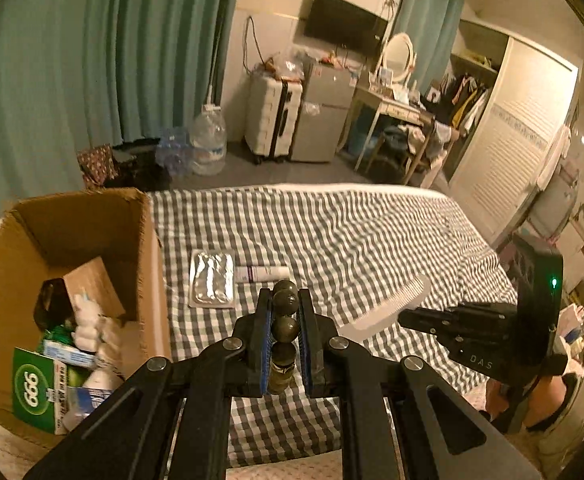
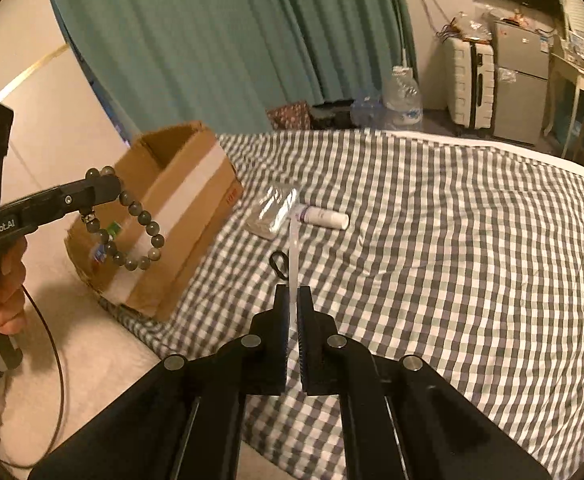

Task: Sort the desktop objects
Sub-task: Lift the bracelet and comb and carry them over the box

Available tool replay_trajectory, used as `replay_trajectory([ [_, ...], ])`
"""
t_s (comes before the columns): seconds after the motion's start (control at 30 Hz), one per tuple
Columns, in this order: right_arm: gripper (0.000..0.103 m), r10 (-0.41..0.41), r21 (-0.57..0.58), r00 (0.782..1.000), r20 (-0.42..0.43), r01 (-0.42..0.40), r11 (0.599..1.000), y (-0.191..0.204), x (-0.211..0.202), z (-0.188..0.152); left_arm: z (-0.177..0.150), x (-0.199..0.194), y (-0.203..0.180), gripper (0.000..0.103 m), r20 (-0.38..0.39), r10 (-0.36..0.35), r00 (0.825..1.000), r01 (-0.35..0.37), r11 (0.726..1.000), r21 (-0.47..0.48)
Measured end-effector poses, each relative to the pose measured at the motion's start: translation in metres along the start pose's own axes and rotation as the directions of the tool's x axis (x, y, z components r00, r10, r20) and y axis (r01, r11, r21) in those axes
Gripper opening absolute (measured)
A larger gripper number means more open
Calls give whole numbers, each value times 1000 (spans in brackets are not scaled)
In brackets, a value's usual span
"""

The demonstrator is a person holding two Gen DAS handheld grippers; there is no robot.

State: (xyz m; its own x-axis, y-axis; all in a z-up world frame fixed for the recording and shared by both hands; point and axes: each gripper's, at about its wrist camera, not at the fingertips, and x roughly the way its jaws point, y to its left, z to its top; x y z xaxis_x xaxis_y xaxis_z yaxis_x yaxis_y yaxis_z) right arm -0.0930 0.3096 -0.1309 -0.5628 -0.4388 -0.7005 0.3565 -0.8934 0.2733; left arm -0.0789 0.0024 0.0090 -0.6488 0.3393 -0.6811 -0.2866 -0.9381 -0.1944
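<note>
The left gripper [image 1: 285, 320] is clamped narrow on a bracelet of dark olive round beads [image 2: 132, 224], which hangs as a loop clear of the checked grey-and-white bedcover [image 2: 452, 260], near the open brown cardboard box [image 1: 92, 232] of sorted packets, presumably its destination. The right gripper [image 2: 292, 320] pinches a translucent white plastic comb [image 1: 388, 304] edge-on, nearly fully closed, also raised. A silver foil blister pack [image 1: 212, 280] and a small white tube [image 1: 262, 273] lie unsorted beside the box.
</note>
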Motion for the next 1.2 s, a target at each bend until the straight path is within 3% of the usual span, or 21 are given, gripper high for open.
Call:
replay_trajectory([
  [0.27, 3, 6, 30, 993, 119, -10, 1000, 12, -33, 4, 7, -34, 2, 11, 97, 39, 994, -44, 998, 41],
  [0.47, 3, 50, 67, 970, 239, -68, 995, 24, -65, 14, 11, -56, 4, 11, 171, 93, 981, -108, 991, 82],
  [0.67, 3, 97, 68, 941, 325, -125, 990, 44, -82, 33, 16, -77, 19, 11, 215, 97, 972, -117, 989, 85],
  [0.77, 3, 131, 49, 929, 345, -157, 986, 62, -82, 44, 19, -90, 29, 11, 239, 78, 968, -98, 992, 74],
  [0.97, 3, 255, 14, 897, 361, -279, 960, 107, -61, 72, 20, -107, 60, 11, 266, 154, 952, -172, 984, 48],
  [1.07, 3, 316, 15, 877, 362, -344, 939, 123, -47, 80, 21, -106, 81, 11, 252, 127, 959, -131, 991, 0],
  [1.2, 3, 369, 11, 863, 345, -397, 918, 139, -23, 86, 19, -98, 97, 11, 228, 190, 955, -190, 982, -20],
])
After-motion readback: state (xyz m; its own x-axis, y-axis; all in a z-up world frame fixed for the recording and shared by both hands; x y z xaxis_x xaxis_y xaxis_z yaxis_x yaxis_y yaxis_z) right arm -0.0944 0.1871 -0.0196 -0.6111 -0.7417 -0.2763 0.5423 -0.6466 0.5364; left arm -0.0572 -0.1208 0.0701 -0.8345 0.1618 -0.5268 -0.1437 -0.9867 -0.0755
